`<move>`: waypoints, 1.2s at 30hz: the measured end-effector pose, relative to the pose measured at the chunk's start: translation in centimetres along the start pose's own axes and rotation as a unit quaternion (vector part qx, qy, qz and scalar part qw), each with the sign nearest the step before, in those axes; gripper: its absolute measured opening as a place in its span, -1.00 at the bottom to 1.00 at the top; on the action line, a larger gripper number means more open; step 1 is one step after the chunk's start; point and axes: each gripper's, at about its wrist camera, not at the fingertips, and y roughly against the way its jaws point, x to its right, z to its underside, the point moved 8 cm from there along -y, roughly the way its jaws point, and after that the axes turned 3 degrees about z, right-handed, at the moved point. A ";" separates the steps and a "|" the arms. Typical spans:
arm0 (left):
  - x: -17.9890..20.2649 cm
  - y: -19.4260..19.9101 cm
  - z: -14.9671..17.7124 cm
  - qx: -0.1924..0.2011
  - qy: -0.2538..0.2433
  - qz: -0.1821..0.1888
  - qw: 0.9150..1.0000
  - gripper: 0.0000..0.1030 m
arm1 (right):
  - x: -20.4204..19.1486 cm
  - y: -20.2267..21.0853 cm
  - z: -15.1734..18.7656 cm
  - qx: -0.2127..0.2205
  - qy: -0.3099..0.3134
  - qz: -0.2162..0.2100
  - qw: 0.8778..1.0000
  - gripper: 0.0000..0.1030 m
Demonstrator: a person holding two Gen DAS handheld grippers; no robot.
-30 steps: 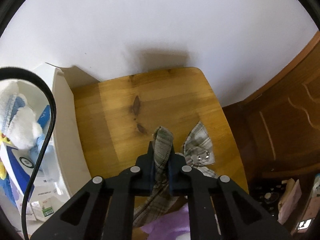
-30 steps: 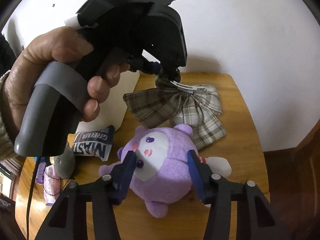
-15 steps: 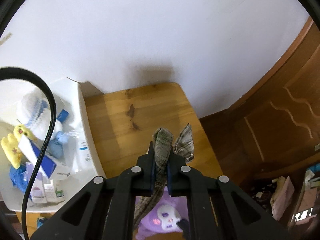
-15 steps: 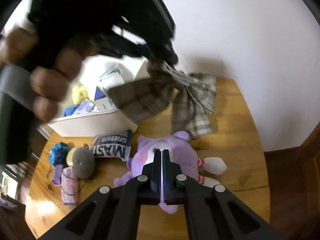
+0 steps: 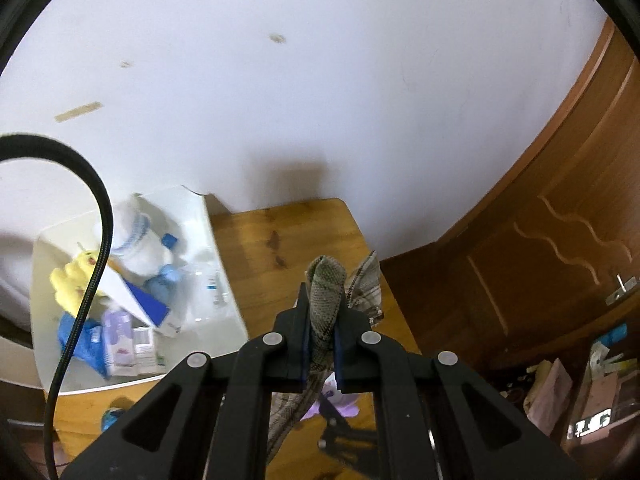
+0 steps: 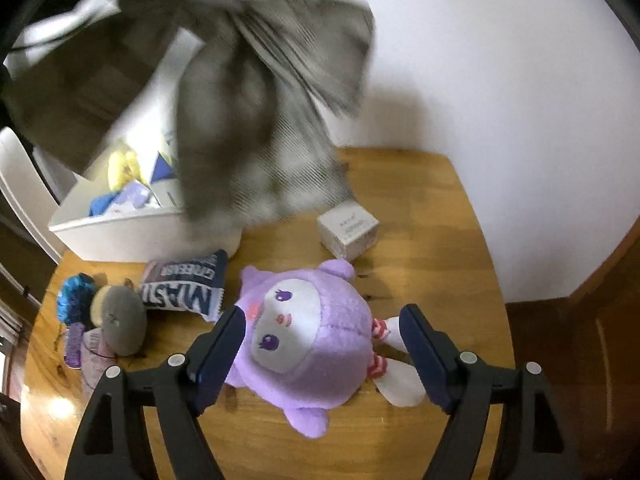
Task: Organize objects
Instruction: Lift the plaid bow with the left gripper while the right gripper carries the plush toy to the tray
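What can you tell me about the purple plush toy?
The plush is soft, fuzzy and purple, with a white face, purple eyes, pink cheeks, small ears and stubby feet. White limbs with red-striped cuffs stick out on its right in the picture. It lies face up on the wooden table, between the open fingers of the right hand-held gripper, which do not press it.

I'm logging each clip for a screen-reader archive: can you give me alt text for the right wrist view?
The open right gripper, whose jaws have just been opening, straddles a purple plush toy lying on a wooden table. Above, a blurred plaid cloth hangs over a white bin of items, with a small white box and snack packet nearby.
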 end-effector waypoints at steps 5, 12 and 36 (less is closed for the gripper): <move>-1.8 2.9 -0.5 0.020 0.011 -0.013 1.000 -0.85 | -0.8 -1.6 0.1 -0.029 0.004 -0.010 1.000 0.57; -4.4 5.9 -0.5 0.039 0.040 -0.027 0.998 -0.85 | -2.3 -2.7 0.3 -0.071 0.019 -0.017 0.997 0.60; -11.3 17.5 2.5 0.090 0.078 -0.081 0.990 -0.85 | -5.6 5.5 -1.1 -0.073 0.062 0.033 0.995 0.14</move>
